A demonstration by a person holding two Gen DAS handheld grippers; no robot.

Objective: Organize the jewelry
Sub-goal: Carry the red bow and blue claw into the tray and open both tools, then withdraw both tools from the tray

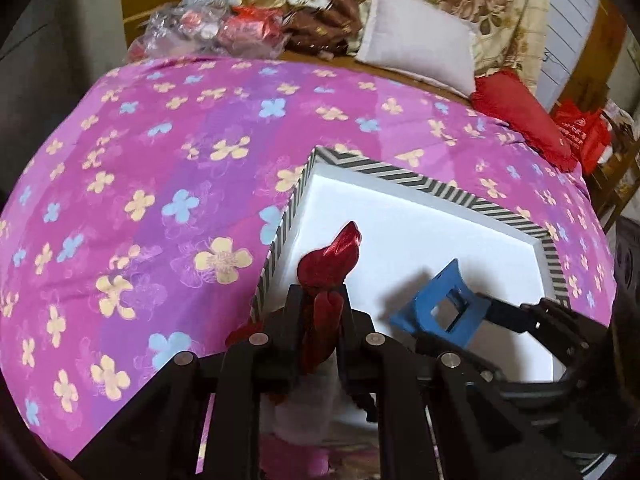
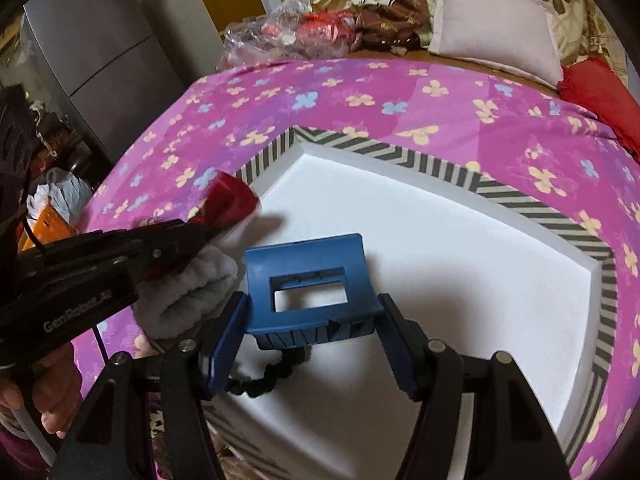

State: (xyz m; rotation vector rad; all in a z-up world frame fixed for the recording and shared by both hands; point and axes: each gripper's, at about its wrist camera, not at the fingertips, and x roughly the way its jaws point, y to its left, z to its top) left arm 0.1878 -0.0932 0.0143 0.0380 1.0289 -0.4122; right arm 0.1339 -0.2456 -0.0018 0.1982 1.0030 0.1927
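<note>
Holding a red bow [image 1: 330, 268], the left tongs [image 1: 318, 300] are pressed almost together, pinching the shiny cloth between their black fingers [image 1: 294, 312]. The bow sticks up past the tips, right over the left edge of the tray [image 1: 404, 174]. In the right view the left tongs [image 2: 208, 232] come in from the left side, with the bow [image 2: 230, 202] at their tip, above the near left wall of the tray [image 2: 540, 210]. A white fluffy thing [image 2: 192, 292] shows just under them; what it is cannot be told.

The right tongs [image 2: 314, 320] stand part way spread and pinch a blue clip [image 2: 310, 284] by its two sides. The clip hangs over the white floor inside the tray, near its front. A black scrunchie [image 2: 264, 376] lies on the tray floor just below the clip. In the left view the clip [image 1: 440, 306] is to the right of the bow, with the right tongs [image 1: 486, 312] gripping it.

The tray has a striped black and white rim and sits on a bed with a pink flower sheet [image 1: 160, 160]. A white pillow [image 1: 420, 46] and a red cloth [image 1: 524, 114] lie at the far end of the bed. A hand [image 2: 44, 392] grips the left handle
</note>
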